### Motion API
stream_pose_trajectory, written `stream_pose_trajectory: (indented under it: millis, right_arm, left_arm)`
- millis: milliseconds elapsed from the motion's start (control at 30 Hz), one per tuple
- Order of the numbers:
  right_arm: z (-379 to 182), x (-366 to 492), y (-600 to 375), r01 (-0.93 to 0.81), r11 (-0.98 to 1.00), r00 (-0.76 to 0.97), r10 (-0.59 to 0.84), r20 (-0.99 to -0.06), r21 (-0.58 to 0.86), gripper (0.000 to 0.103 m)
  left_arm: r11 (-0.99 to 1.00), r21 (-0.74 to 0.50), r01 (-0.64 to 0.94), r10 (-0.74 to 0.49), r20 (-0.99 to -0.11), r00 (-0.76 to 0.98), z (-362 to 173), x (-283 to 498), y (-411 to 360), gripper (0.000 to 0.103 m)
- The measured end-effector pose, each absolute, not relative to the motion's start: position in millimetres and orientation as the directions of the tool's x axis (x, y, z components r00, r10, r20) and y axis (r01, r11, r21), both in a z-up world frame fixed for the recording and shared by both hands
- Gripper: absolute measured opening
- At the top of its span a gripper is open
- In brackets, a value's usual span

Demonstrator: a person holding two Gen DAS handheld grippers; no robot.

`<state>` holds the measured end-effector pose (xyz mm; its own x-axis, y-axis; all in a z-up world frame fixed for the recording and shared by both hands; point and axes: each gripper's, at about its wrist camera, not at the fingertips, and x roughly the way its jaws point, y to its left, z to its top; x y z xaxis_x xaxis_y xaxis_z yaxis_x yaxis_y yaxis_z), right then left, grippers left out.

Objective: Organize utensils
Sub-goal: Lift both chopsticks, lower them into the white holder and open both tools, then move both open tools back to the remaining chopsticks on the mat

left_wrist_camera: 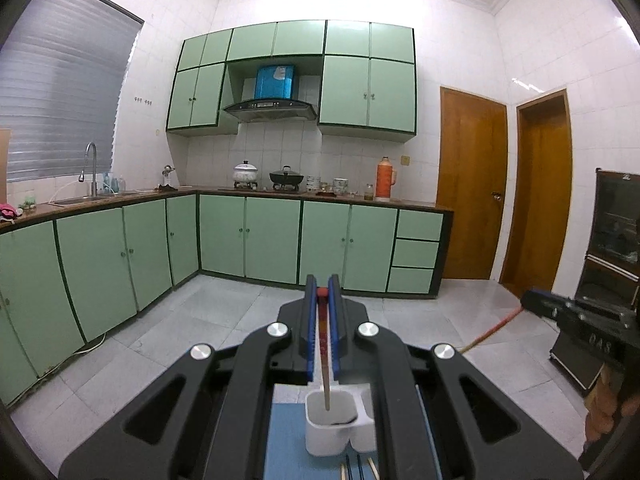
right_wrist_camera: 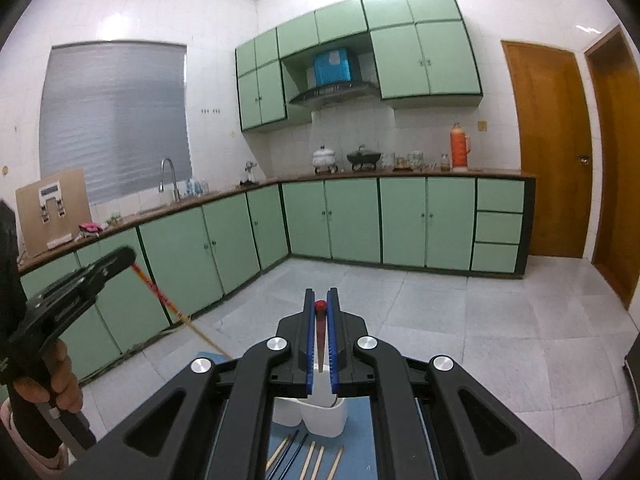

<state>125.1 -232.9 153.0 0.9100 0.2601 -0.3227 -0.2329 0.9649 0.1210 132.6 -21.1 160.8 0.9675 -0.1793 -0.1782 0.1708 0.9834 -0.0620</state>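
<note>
Nearest to the cameras, on the blue mat (right_wrist_camera: 360,432), stands the white plastic utensil holder with two compartments (right_wrist_camera: 324,416), and just in front of it several loose chopsticks, pale wooden ones and dark ones (right_wrist_camera: 308,458), lie flat on the mat.

The left gripper (left_wrist_camera: 322,286) has its jaws almost closed on a long wooden chopstick with a red top and a pale tip (left_wrist_camera: 325,344). The stick is held near its red end, and the pale tip hangs inside the nearer compartment of the holder (left_wrist_camera: 332,420). I cannot tell if the tip touches the bottom.

The right gripper (right_wrist_camera: 320,300) is also nearly closed, on a second chopstick of the same kind (right_wrist_camera: 320,332); its tip points down at the holder, just above the rim or slightly inside.

I judge that such chopsticks are very light, stiff and thin, and the lacquered red part may be slippery. A hold near the top lets the stick hang straight. It could turn between the pads if the grip is weak, so a slow release seems wise.

Farther away are the grey tiled floor (right_wrist_camera: 480,340), then the green kitchen cabinets (right_wrist_camera: 352,220) and the brown wooden door (right_wrist_camera: 548,148).
</note>
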Motion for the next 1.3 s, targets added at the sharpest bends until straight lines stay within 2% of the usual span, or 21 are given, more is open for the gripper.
stream_pose_trajectory:
  millis: [133,400,500,567,633,700,800,900,1067,1300]
  right_arm:
    - [134.3,149.3,-219.3,-0.24,0.966,0.89,0.259,-0.375,0.099,0.006]
    - [93.5,177.9,-198.8,-0.268,0.959,0.845,0.278,-0.457,0.088,0.006]
    - [85.7,177.7,-200.1,-0.263,0.959,0.844,0.281,-0.457,0.104,0.008]
    - [83.4,176.5,-202.7,-0.254,0.961,0.846,0.276,-0.457,0.11,0.014]
    - [82.2,169.7,-207.3,-0.235,0.966,0.854,0.26,-0.45,0.111,0.021]
    - [82.1,162.1,-210.4,-0.212,0.971,0.866,0.24,-0.438,0.112,0.025]
    - [78.0,141.6,-218.1,-0.161,0.981,0.888,0.194,-0.418,0.112,0.04]
    - [63.9,112.5,-226.3,-0.11,0.987,0.897,0.148,-0.416,0.115,0.043]
    - [22.3,69.6,-234.0,-0.027,0.994,0.886,0.075,-0.458,0.11,0.044]
    - [-45.2,31.5,-233.6,0.024,0.992,0.811,0.054,-0.583,0.125,0.044]
  left_arm:
    - [0.985,-0.042,0.166,-0.171,-0.196,0.966,142.0,166.8,-34.9,0.005]
    - [0.98,-0.032,0.198,-0.197,-0.332,0.922,87.3,218.1,-46.2,0.006]
    - [0.979,-0.037,0.201,-0.201,-0.356,0.913,77.1,218.3,-41.2,0.015]
    - [0.979,-0.036,0.199,-0.198,-0.355,0.914,75.0,214.2,-37.1,0.019]
    - [0.981,-0.033,0.192,-0.192,-0.347,0.918,74.9,205.6,-33.6,0.03]
    - [0.982,-0.025,0.188,-0.185,-0.341,0.922,76.2,196.0,-31.4,0.037]
    - [0.985,-0.024,0.168,-0.166,-0.337,0.927,75.0,173.9,-26.6,0.052]
    - [0.986,-0.019,0.164,-0.16,-0.354,0.921,66.5,146.6,-22.8,0.059]
    - [0.989,-0.004,0.149,-0.138,-0.41,0.902,37.9,103.1,-15.8,0.063]
    - [0.987,0.021,0.161,-0.119,-0.581,0.805,-29.7,64.4,-8.1,0.063]
